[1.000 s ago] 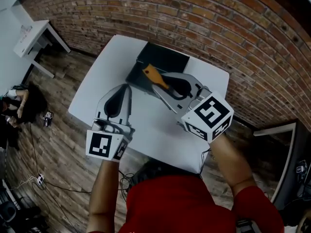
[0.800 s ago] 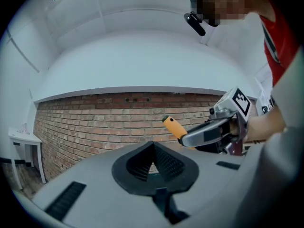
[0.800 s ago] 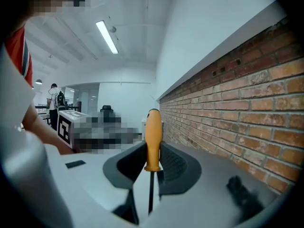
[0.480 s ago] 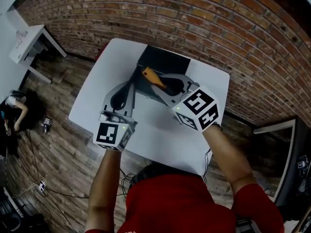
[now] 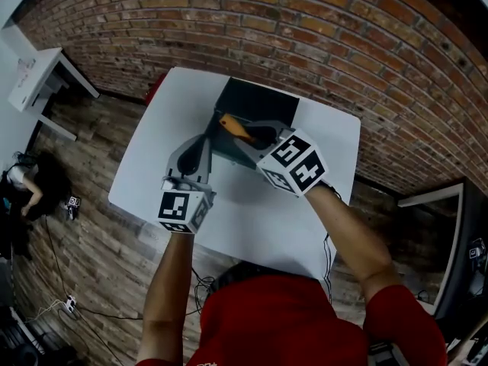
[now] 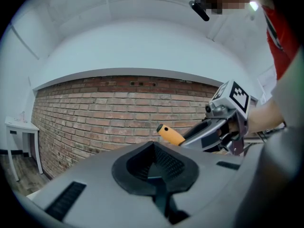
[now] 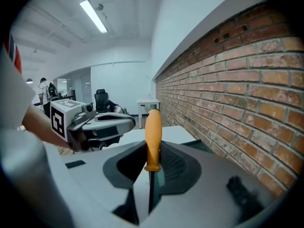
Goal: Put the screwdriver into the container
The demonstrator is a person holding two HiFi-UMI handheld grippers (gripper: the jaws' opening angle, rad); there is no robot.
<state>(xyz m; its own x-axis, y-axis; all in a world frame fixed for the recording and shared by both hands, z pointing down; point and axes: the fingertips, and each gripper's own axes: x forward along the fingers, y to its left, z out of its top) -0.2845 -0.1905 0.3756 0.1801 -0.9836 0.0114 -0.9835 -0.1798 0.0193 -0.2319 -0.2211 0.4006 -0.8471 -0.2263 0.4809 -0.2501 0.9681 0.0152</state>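
The right gripper (image 7: 151, 170) has its jaws clamped tight on the dark shaft of the screwdriver (image 7: 153, 132), and the orange handle sticks out past the jaw tips. In the head view that handle points toward 10 o'clock over the left part of the black container (image 5: 263, 101) (its dark inside cannot be read), which sits at the 12 o'clock edge of the white worktop (image 5: 252, 212). The left gripper (image 6: 154, 175), at 9 o'clock of the right, has its jaws closed together with nothing between them.
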